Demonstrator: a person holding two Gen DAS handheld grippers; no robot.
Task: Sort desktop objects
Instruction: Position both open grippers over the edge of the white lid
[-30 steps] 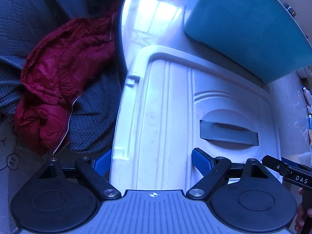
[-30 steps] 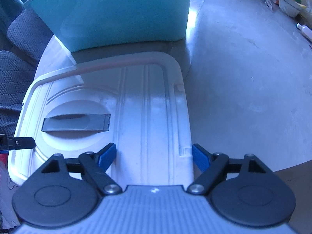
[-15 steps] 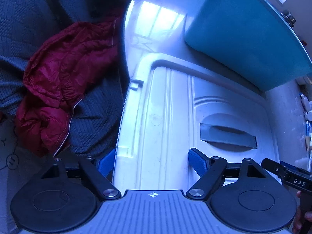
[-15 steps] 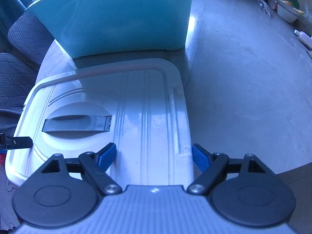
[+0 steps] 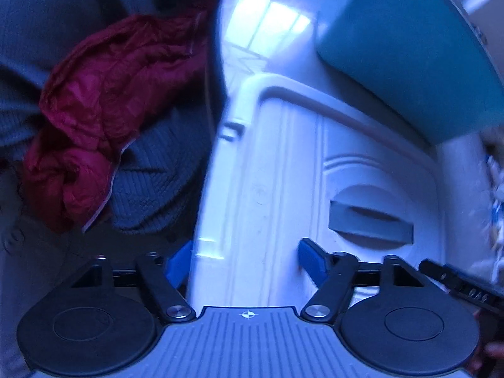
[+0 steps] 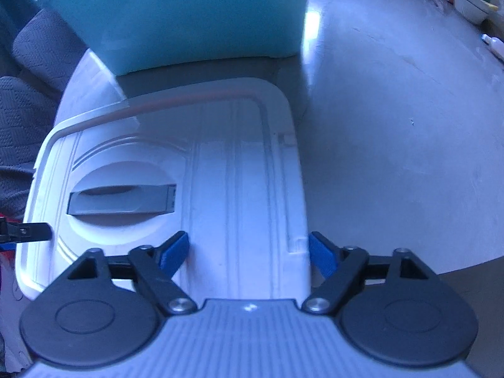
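While both tongs straddle it, white lid [image 5: 283,189] has tilted slightly.

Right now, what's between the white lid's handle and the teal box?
Only the white lid itself: ribbed surface and raised rim between the grey handle and teal box. Right wrist view shows it clearest.

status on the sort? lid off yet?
Done: nothing visibly sorted. In hand: left gripper and right gripper straddle opposite edges of the white lid, jaws open. Left: whether it sits on a bin isn't visible; small items remain across the table.
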